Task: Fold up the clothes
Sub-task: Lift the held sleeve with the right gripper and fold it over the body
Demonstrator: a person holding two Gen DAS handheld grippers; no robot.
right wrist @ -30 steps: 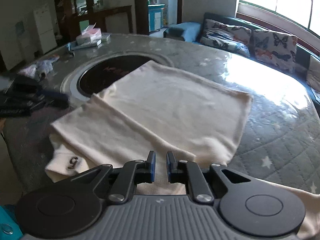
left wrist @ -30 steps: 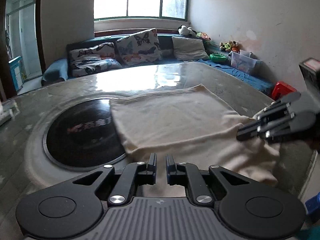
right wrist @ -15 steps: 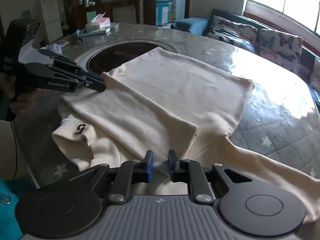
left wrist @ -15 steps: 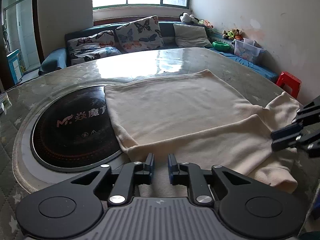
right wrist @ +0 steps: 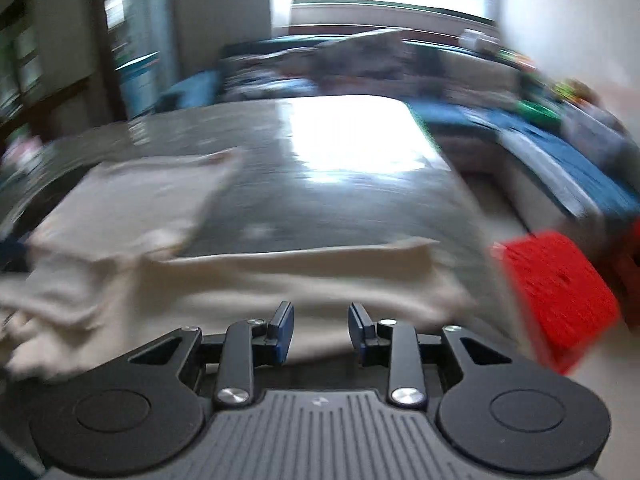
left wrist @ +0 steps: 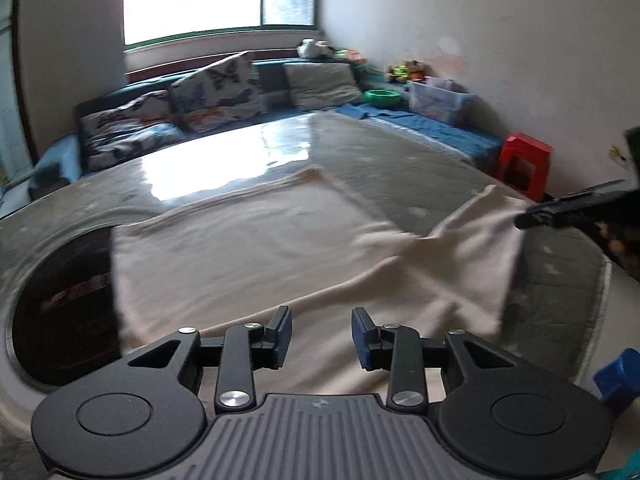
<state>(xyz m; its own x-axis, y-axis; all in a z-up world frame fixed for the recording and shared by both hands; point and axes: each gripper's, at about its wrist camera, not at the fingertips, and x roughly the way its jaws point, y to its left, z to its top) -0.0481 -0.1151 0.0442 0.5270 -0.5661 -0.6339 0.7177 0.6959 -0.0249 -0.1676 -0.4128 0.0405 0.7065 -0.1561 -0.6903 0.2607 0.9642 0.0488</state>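
cream garment point(left wrist: 248, 248) on table point(left wrist: 400, 160) – cooktop point(left wrist: 60, 320) lettering blurred, left gripper point(left wrist: 321, 334), right gripper point(right wrist: 321, 330) jaws opening, nothing gripped

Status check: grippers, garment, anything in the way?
Left gripper and right gripper opening, nothing between the pads. Cream garment partly folded on table. Nothing in the way.
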